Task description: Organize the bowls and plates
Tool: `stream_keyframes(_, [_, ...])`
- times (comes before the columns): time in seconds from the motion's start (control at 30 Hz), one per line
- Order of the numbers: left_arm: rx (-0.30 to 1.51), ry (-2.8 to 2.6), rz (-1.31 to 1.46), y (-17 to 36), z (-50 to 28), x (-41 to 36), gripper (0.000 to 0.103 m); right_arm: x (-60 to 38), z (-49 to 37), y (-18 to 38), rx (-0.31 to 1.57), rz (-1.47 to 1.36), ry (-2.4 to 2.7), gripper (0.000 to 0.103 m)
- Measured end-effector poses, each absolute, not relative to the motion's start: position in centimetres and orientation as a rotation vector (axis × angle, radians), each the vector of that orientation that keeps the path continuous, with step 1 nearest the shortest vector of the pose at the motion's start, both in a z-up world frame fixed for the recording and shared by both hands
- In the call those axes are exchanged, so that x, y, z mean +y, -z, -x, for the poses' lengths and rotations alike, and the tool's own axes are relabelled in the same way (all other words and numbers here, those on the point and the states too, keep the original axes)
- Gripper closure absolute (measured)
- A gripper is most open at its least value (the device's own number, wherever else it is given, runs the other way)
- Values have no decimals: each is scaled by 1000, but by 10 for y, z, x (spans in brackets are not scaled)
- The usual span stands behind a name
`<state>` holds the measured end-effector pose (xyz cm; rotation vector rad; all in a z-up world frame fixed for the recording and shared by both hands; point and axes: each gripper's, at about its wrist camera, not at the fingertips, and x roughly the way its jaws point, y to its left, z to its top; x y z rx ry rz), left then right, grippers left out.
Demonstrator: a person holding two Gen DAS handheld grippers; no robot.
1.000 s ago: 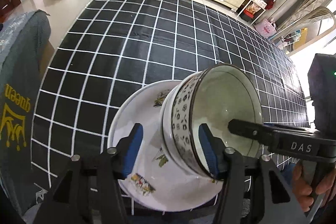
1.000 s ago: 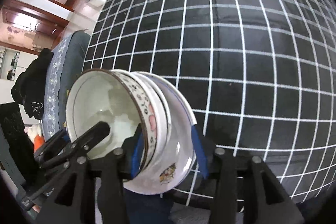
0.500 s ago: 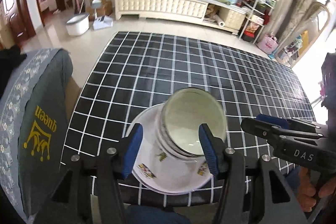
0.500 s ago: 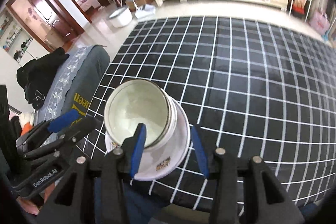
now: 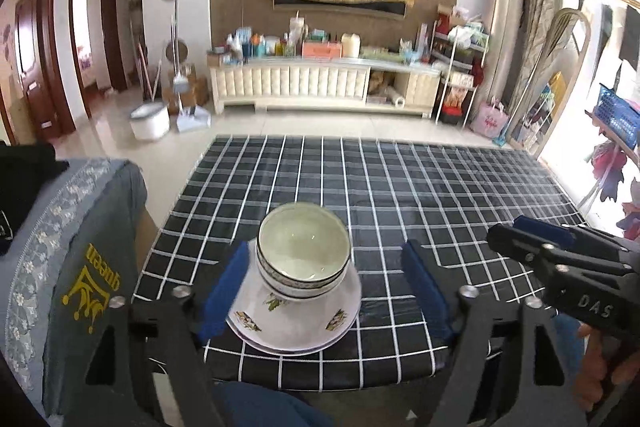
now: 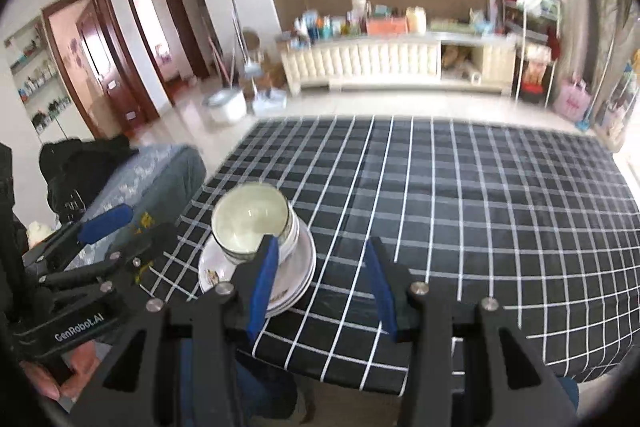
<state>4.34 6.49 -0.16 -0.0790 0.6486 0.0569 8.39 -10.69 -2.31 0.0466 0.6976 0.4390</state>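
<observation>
Stack status: nested bowls (image 5: 304, 259) seated on stacked plates (image 5: 294, 323), resting on worktop (image 5: 440, 195) near its front edge, toward front-left corner. Stack upright, bowls centred on plates, no tilt seen.

L gripper (image 5: 328, 291): jaws opening, wide apart, nothing held. In left wrist view, stack sits between the blue pads, ahead of and below them; pads clear of plate rim on both sides.

R gripper (image 6: 320, 283): jaws opening, approx. half spread, nothing held. In right wrist view, stack lies ahead and off to left of jaw gap; left pad overlaps plate edge in picture only, no contact evident.

Key relation: stack lies on L gripper's centre line, offset left of R gripper's. L gripper therefore better lined up for any re-grasp. Stack round, so no long axis; approach from either side across plate rim equally valid.

Judgement: stacking looks complete; rest of worktop shows no other dishes. Chair w/ grey cover (image 5: 80, 267) stands just off worktop's left edge.
</observation>
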Motion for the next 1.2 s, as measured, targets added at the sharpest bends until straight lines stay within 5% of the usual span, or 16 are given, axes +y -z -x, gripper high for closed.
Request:
stream_keyframes(0.03, [622, -50, 72, -3, -36, 60, 19, -110, -78, 21, 671, -41, -427, 27])
stream_keyframes(0.23, [569, -28, 2, -18, -5, 35, 0, -136, -45, 11, 563, -18, -362, 0])
stream_keyframes(1.2, [518, -21, -12, -5, 72, -1, 0, -172, 31, 17, 476, 21, -292, 0])
